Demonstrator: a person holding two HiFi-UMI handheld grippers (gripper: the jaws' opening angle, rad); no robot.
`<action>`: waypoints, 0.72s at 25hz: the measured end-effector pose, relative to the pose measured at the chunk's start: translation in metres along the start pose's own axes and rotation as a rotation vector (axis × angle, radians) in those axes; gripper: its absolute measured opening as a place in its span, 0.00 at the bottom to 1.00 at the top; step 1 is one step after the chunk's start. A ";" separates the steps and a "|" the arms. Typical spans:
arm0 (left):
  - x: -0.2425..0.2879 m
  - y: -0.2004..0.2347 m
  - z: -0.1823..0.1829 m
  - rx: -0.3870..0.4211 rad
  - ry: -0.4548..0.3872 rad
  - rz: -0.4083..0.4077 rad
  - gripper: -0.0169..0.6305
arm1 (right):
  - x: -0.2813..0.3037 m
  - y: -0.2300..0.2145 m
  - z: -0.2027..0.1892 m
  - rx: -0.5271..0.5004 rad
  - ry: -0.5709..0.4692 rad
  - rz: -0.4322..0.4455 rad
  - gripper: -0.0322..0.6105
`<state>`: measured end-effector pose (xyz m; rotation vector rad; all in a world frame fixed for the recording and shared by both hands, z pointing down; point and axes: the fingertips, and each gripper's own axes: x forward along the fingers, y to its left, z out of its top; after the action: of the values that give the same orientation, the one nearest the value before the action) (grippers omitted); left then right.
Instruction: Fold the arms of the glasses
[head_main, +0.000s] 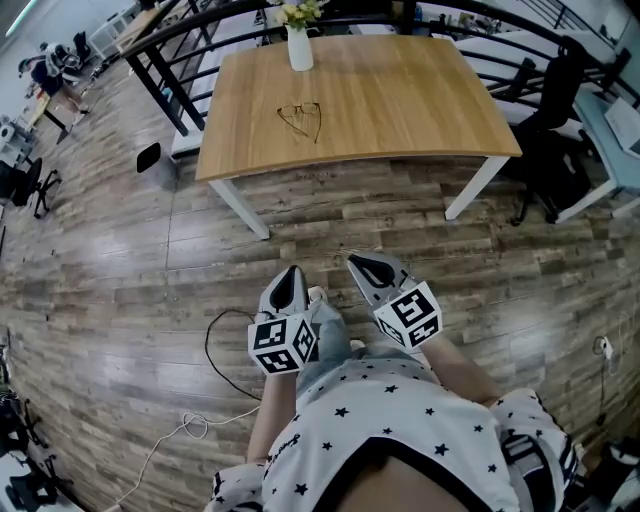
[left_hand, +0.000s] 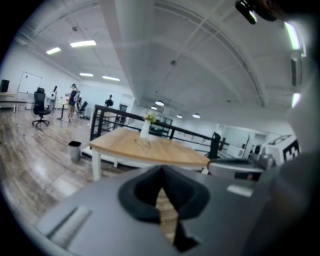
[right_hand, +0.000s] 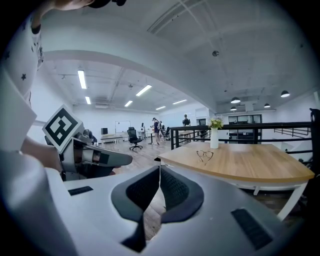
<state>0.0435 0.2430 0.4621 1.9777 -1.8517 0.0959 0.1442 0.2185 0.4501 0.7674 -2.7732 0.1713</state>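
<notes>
A pair of thin-framed glasses (head_main: 300, 120) lies with its arms out on the wooden table (head_main: 400, 110), near the table's middle; it also shows in the left gripper view as glasses (left_hand: 143, 144) and in the right gripper view as glasses (right_hand: 205, 156). Both grippers hang over the wooden floor, well short of the table and close to the person's body. My left gripper (head_main: 292, 272) is shut with nothing in it, its tips meeting (left_hand: 161, 172). Beside it, my right gripper (head_main: 358, 262) is also shut and empty (right_hand: 160, 169). Both point toward the table.
A white vase with flowers (head_main: 300, 45) stands at the table's far edge. A black railing (head_main: 180, 60) runs behind the table. An office chair (head_main: 560, 100) sits to the right, a small black bin (head_main: 148, 157) to the left. A cable (head_main: 215, 350) lies on the floor.
</notes>
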 end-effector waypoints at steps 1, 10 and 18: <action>0.004 0.002 0.001 0.000 0.001 -0.001 0.04 | 0.003 -0.003 0.000 0.003 0.002 -0.002 0.08; 0.059 0.025 0.017 0.006 0.006 -0.022 0.04 | 0.049 -0.041 0.002 0.008 0.022 -0.026 0.08; 0.119 0.053 0.045 0.010 0.016 -0.043 0.04 | 0.108 -0.080 0.022 0.000 0.028 -0.035 0.08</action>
<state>-0.0051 0.1147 0.4749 2.0160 -1.8012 0.1079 0.0921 0.0931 0.4620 0.8063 -2.7315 0.1739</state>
